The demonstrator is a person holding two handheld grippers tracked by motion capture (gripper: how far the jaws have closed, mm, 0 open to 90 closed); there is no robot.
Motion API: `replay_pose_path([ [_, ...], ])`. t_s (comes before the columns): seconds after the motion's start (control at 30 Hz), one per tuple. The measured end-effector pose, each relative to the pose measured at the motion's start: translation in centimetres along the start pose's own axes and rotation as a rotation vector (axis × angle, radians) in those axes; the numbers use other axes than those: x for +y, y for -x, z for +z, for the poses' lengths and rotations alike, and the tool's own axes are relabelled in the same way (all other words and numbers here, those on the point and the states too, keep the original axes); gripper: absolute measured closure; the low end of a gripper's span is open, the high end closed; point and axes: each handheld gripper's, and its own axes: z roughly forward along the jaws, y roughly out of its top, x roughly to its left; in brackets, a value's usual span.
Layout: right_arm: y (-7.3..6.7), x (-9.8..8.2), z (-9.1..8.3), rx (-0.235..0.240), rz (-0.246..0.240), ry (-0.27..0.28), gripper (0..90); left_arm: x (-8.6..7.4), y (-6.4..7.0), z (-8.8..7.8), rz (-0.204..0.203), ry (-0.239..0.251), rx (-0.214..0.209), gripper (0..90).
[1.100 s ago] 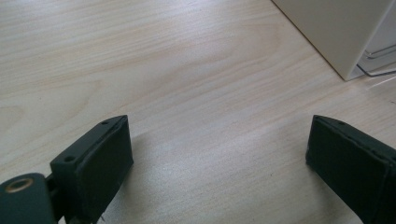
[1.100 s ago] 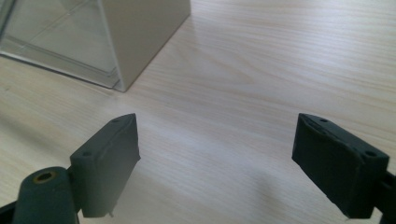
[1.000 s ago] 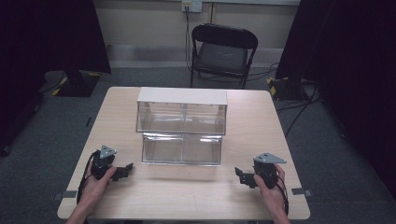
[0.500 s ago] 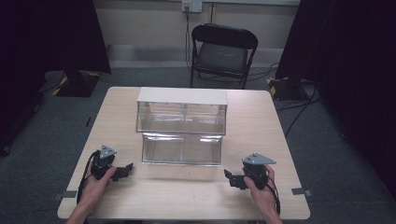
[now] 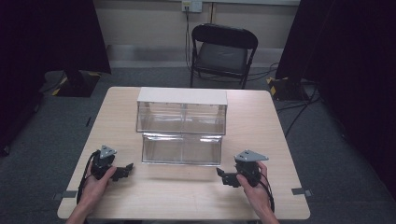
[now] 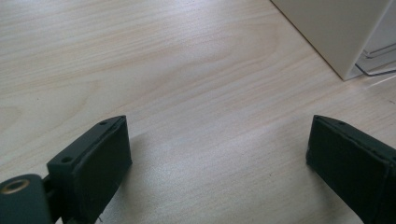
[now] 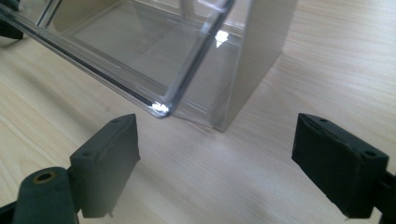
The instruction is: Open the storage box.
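Two black two-jaw grippers, left (image 5: 127,171) and right (image 5: 223,176), held wide open, empty, near clear plastic drawer box (image 5: 182,148); light wooden table (image 5: 187,196) beneath.

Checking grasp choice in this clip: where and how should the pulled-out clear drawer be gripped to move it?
Probably at the front wall of the clear drawer, near its right corner, coming from the person's side. That wall juts out of the white-topped cabinet toward the right gripper, whose jaws stand open just short of it. The wall looks thin, so one jaw could go inside and one outside.
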Motion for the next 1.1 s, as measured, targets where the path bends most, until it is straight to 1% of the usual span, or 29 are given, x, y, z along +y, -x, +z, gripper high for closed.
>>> replay_pose_path([
  [0.03,-0.2,0.2,0.2,0.006,-0.009,-0.003,14.1,0.0,0.0,0.0,0.000,0.000,0.000,5.9],
  [0.23,-0.4,0.7,1.1,0.012,-0.011,-0.017,14.2,0.0,0.0,0.0,0.001,-0.002,0.003,5.9],
  [0.33,-0.6,0.8,1.8,0.016,-0.020,-0.038,14.2,0.0,0.0,0.0,0.001,-0.003,0.003,5.9],
  [0.37,-0.8,0.8,2.5,0.016,-0.025,-0.052,14.3,0.0,0.0,0.0,0.000,-0.002,0.003,5.9],
  [0.4,-0.8,0.8,2.5,0.016,-0.025,-0.052,14.3,0.0,0.0,0.0,0.001,-0.002,0.003,5.9],
  [0.5,-1.0,1.0,3.3,0.019,-0.024,-0.050,14.3,0.0,0.0,0.0,0.001,-0.002,0.003,5.9],
  [0.63,-1.1,0.9,3.7,0.022,-0.017,-0.040,14.1,0.0,0.0,0.0,0.001,-0.002,0.003,5.9],
  [0.73,-1.1,0.8,3.8,0.032,0.002,-0.029,14.3,0.0,0.0,0.0,0.001,-0.002,0.003,5.9],
  [0.77,-1.2,0.8,3.9,0.026,-0.017,-0.022,14.1,0.0,0.0,0.0,0.001,-0.003,0.003,5.9],
  [1.1,-1.2,0.8,3.7,0.038,-0.024,-0.009,13.8,0.0,0.0,0.0,0.001,-0.003,0.003,5.8],
])
